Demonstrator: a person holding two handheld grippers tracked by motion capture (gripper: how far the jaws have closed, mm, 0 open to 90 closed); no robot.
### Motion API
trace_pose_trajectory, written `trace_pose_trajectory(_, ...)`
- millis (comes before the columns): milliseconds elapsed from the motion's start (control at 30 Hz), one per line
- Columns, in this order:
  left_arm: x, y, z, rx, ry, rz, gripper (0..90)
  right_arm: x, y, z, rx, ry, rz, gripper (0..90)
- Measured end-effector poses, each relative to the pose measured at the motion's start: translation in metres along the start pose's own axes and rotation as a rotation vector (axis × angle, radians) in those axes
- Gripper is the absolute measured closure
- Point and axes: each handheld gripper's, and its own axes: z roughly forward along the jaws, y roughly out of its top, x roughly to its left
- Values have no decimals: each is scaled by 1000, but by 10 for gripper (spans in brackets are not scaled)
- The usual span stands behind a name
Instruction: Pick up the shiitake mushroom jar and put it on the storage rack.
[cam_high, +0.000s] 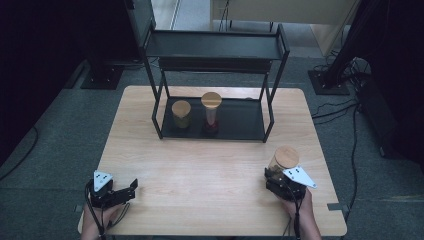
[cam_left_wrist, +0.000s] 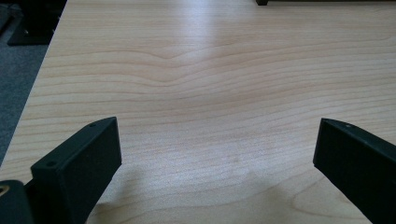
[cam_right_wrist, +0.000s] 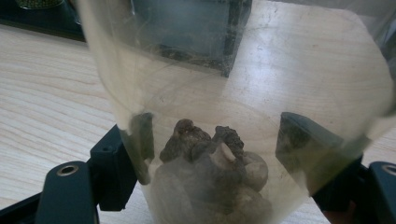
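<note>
We see a clear jar (cam_high: 283, 162) with a round wooden lid and dark, lumpy pieces at its bottom, standing on the surface (cam_high: 210, 165) at about four o'clock. The right gripper (cam_right_wrist: 215, 154) reaches in level from six o'clock, jaws clamped against its walls. The left gripper (cam_left_wrist: 215, 154) rests at eight o'clock, jaws wide.

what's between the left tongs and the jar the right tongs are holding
Nothing: in the high view the stretch of wooden table between the left tongs and the glass jar with the wooden lid is bare.
</note>
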Motion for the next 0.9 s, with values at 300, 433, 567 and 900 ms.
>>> trace_pose_trajectory(300,0,0,0,-1,0,0,12,5,3,1,8,15,-12,245)
trace_pose_trajectory(433,0,0,0,-1,0,0,12,9,4,3,10,15,-13,246)
trace_pose_trajectory(567,0,0,0,-1,-1,0,12,12,7,4,10,22,-16,247)
trace_pose_trajectory(900,0,0,0,-1,-1,1,12,20,15,9,5,36,-27,248)
